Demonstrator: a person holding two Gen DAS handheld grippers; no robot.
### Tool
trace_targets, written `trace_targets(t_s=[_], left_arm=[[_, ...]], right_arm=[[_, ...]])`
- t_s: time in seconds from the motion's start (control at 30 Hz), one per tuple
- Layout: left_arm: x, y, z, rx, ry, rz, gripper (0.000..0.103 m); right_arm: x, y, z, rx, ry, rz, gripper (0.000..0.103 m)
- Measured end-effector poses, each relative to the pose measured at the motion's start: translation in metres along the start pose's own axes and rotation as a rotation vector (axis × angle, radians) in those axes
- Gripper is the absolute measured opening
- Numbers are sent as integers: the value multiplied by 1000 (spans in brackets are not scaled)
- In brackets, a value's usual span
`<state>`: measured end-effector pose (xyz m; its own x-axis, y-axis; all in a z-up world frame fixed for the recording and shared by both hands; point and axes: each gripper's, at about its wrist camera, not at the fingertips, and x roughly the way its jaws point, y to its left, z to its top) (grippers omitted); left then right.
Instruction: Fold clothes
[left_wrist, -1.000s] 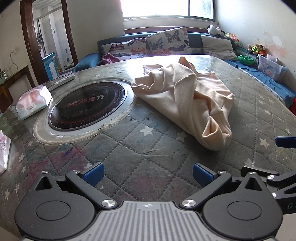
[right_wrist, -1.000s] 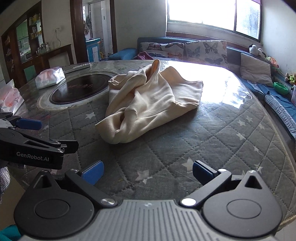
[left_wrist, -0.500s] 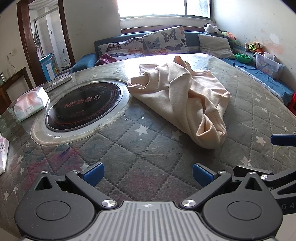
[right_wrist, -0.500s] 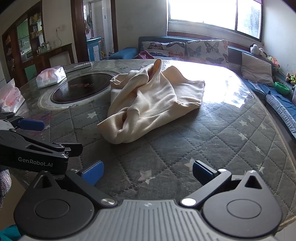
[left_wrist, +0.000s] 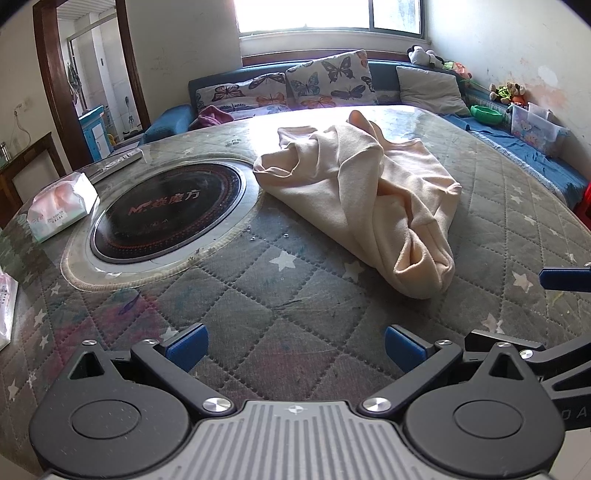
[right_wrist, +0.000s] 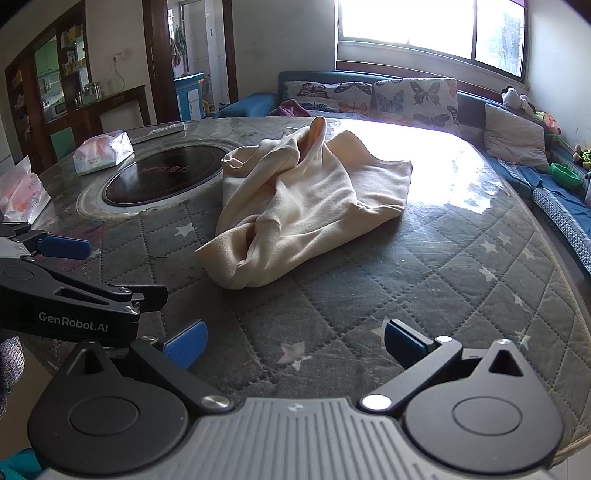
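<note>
A cream-coloured garment (left_wrist: 373, 195) lies crumpled in a heap on the quilted, star-printed table cover (left_wrist: 258, 295); it shows again in the right wrist view (right_wrist: 306, 206). My left gripper (left_wrist: 293, 349) hovers over the table's near edge, short of the garment, open with nothing between its blue pads. My right gripper (right_wrist: 295, 345) is open too, in front of the garment's near end, holding nothing. Each gripper appears in the other's view: the left at the left edge (right_wrist: 66, 247), the right at the right edge (left_wrist: 565, 278).
A round black cooktop (left_wrist: 166, 212) is set into the table left of the garment. A tissue pack (left_wrist: 61, 206) lies beyond it, another packet (right_wrist: 22, 192) at the left edge. A sofa with butterfly cushions (left_wrist: 325, 83) runs behind the table.
Both grippers have eased forward towards the garment, which now looks slightly larger and nearer. Both stay open; the garment has not moved.
</note>
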<state>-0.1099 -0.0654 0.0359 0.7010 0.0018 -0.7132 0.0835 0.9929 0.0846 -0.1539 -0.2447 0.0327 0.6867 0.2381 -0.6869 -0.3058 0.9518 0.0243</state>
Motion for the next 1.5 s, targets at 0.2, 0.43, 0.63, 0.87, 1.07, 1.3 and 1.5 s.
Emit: trace_targets(t_s=[0.2, 0.43, 0.63, 0.87, 1.07, 1.3, 1.5], left_arm=[[3, 1, 2, -2, 4, 0, 103], [6, 3, 6, -2, 7, -1, 103], [10, 4, 10, 1, 10, -5, 103], [17, 6, 16, 1, 15, -8, 103], [20, 9, 24, -3, 7, -14, 103], [26, 10, 36, 2, -1, -20, 103], [29, 10, 47, 6, -16, -29, 103]], right_arm=[[2, 1, 3, -3, 6, 1, 103], [6, 1, 7, -2, 10, 5, 103], [9, -1, 10, 3, 13, 14, 103], [16, -2, 17, -4, 19, 15, 103], [20, -4, 24, -5, 13, 25, 103], [22, -8, 35, -9, -1, 25, 103], [25, -11, 43, -19, -10, 23, 103]])
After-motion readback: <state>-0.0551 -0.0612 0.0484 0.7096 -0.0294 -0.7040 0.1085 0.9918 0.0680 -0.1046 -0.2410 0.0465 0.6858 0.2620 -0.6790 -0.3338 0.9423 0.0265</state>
